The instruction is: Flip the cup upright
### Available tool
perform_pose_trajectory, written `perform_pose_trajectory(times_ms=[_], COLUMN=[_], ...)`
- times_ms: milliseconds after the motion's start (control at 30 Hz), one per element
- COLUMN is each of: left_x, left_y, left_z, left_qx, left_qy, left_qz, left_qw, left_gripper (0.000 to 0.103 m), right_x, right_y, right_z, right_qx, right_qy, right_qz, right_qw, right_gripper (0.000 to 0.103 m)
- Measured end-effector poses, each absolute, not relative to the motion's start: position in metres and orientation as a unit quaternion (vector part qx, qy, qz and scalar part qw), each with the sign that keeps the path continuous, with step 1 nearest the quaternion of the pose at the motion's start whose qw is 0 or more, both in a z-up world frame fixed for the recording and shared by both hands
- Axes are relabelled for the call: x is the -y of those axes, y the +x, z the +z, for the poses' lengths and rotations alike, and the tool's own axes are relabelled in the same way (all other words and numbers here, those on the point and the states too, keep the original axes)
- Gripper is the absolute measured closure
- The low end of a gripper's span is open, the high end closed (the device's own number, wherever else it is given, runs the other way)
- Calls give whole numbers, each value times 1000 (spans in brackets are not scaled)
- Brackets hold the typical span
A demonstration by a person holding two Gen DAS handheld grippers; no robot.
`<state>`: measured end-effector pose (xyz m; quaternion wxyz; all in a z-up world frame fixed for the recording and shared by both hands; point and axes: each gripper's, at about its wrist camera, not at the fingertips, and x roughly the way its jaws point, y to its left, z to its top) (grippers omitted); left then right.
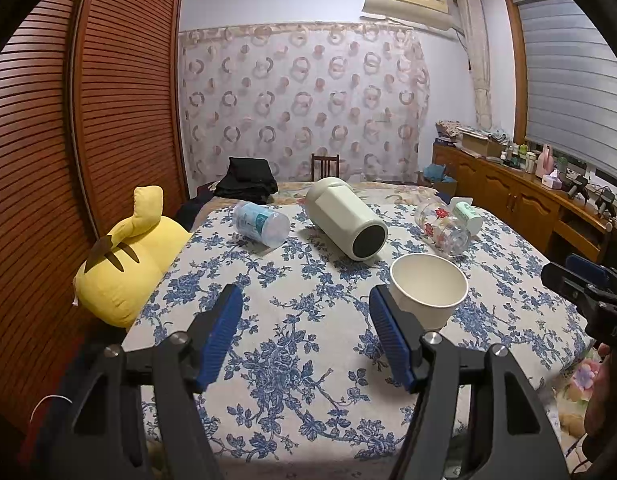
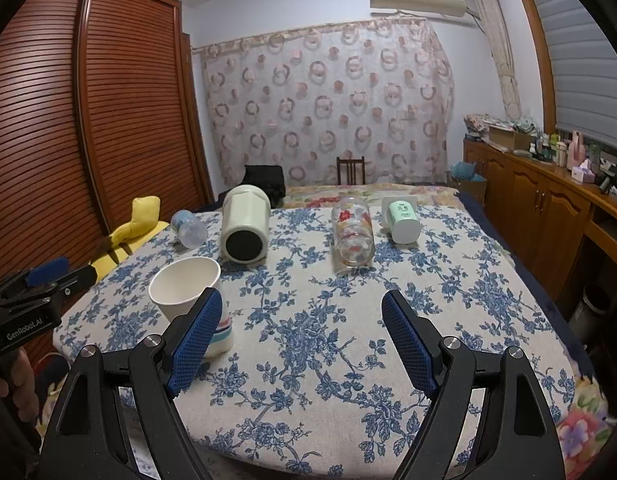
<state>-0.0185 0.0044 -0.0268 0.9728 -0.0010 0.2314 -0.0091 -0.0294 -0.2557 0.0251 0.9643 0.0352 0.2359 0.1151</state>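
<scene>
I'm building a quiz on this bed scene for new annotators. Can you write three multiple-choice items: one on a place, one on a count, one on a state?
1. Where does the white paper cup stand relative to the left gripper?
A. Between its fingers
B. Just outside one finger
C. Behind the yellow plush toy

2. How many containers lie on their sides on the blue floral bedspread?
A. Two
B. Four
C. Six

3. What state is the right gripper in?
A. Open, holding nothing
B. Shut on the paper cup
C. Shut on a bottle

Answers: 1 B, the cup sits beside the finger, outside the gap. 2 B, the clear plastic bottle, the cream cylindrical jar, the flower-printed glass and the pale green cup all lie tipped over. 3 A, only bedspread shows between its spread fingers.
</scene>
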Motion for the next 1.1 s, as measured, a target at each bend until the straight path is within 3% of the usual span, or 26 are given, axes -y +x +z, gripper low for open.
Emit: perform_pose_trajectory(times_ms=[1100], left_x=[-4], left_y=[-20], left_z=[-30], left_qx=[-229], left_qy=[-1], left_qz=[-6], left_qw=[973], left_gripper=[36], right_x=[255], right_y=[-30], right_z=[25], right_qx=[-235], right_qy=[35], right_qz=[115], right_qw=[965], right_gripper=[19])
